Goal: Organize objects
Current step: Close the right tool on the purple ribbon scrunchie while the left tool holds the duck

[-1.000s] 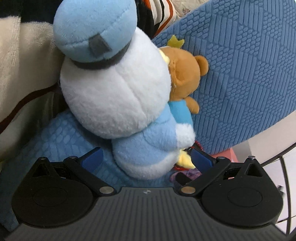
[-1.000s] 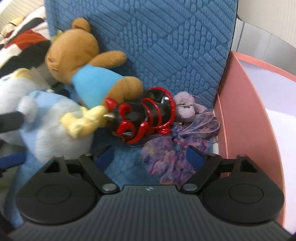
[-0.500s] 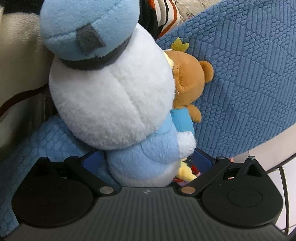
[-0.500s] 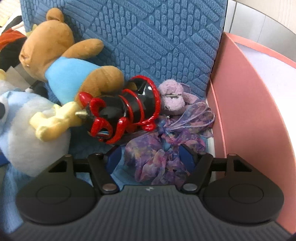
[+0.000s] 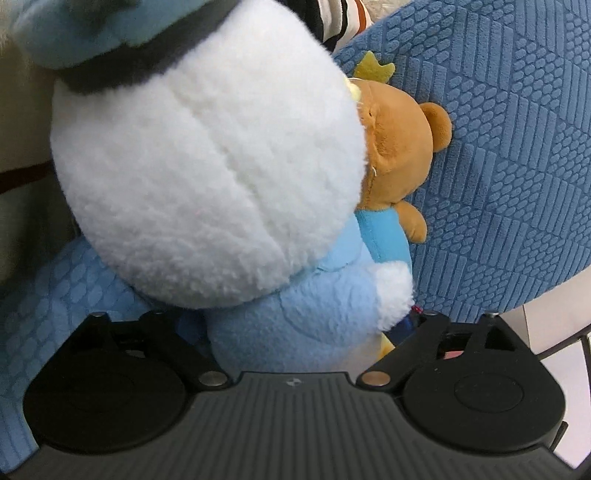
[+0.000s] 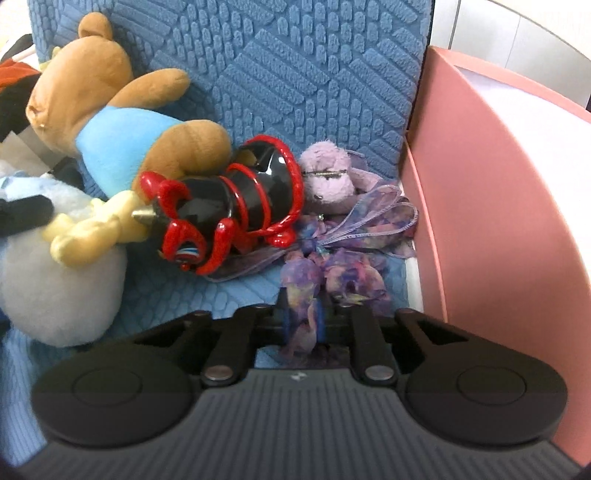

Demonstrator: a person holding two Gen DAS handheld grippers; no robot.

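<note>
A big white plush with a blue cap and light blue body (image 5: 207, 177) fills the left wrist view. My left gripper (image 5: 295, 325) is open, its fingers on either side of the plush's blue body. A brown bear plush in a blue shirt (image 5: 399, 155) lies behind it; it also shows in the right wrist view (image 6: 110, 122). My right gripper (image 6: 304, 321) is shut on a purple floral fabric bow (image 6: 332, 266). A black and red spiral toy (image 6: 229, 206) and a lilac plush clip (image 6: 328, 181) lie beside the bow.
A blue textured cushion (image 6: 295, 74) stands behind the toys, and a blue textured cover (image 5: 55, 288) lies under them. A pink curved wall (image 6: 480, 221) rises at the right. Striped fabric (image 5: 340, 18) and a cream blanket (image 5: 18, 147) lie at the left.
My left gripper moved forward around the white plush's body. My right gripper advanced onto the purple bow and shut on it.
</note>
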